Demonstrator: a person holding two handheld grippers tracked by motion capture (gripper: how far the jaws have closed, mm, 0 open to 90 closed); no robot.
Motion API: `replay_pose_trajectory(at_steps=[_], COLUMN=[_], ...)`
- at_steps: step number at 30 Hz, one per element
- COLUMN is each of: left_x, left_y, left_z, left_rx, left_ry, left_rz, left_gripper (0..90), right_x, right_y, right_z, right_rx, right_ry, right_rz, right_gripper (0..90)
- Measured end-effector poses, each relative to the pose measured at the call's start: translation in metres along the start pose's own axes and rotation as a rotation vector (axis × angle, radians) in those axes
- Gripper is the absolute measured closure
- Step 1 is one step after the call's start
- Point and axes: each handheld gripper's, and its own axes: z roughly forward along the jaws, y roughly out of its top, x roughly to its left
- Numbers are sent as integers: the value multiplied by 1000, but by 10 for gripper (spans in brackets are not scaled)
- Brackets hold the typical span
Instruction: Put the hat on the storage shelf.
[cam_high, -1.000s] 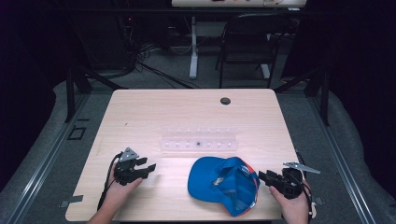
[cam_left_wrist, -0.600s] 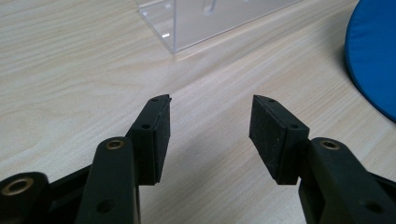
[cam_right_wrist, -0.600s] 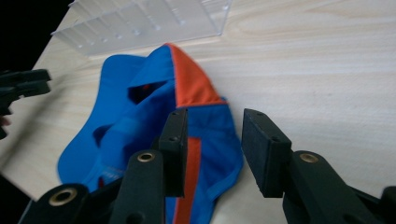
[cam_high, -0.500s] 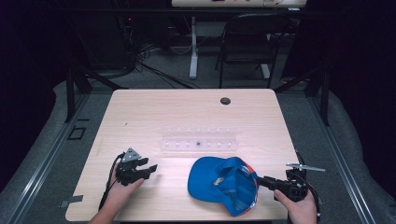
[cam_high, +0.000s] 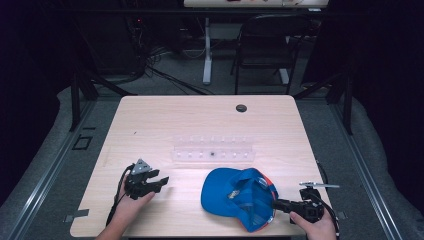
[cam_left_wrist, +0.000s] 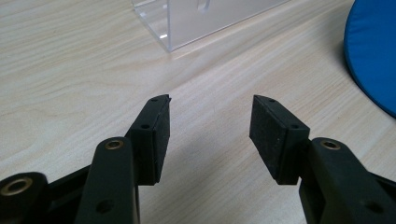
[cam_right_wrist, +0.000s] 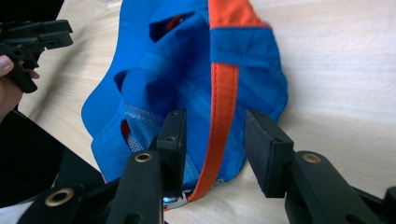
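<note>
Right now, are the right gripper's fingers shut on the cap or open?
Open. The right gripper has its fingers apart, straddling the orange band at the blue cap's edge, not clamped.

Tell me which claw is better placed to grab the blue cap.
Right. The right claw is open with its jaws straddling the orange band at the blue cap's rim. The left claw is open over bare table, apart from the cap.

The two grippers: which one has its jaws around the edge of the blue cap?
The right gripper: its open jaws straddle the orange-trimmed edge of the blue cap. The left gripper is open over bare table, apart from the cap.
</note>
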Motion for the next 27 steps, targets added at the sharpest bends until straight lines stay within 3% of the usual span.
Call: replay_pose_trajectory(at_steps=[8,27], left_x=[-1,0], left_y=[0,0], left_z=[0,2], left_rx=[0,7], left_ry=[1,2], left_rz=[2,4], left_gripper=[485,483], right_x=[1,4], right_y=[-2,3], right_z=[8,4], right_rx=[18,33], right_ry=[10,73], right_rz=[4,16], right_gripper=[609,680])
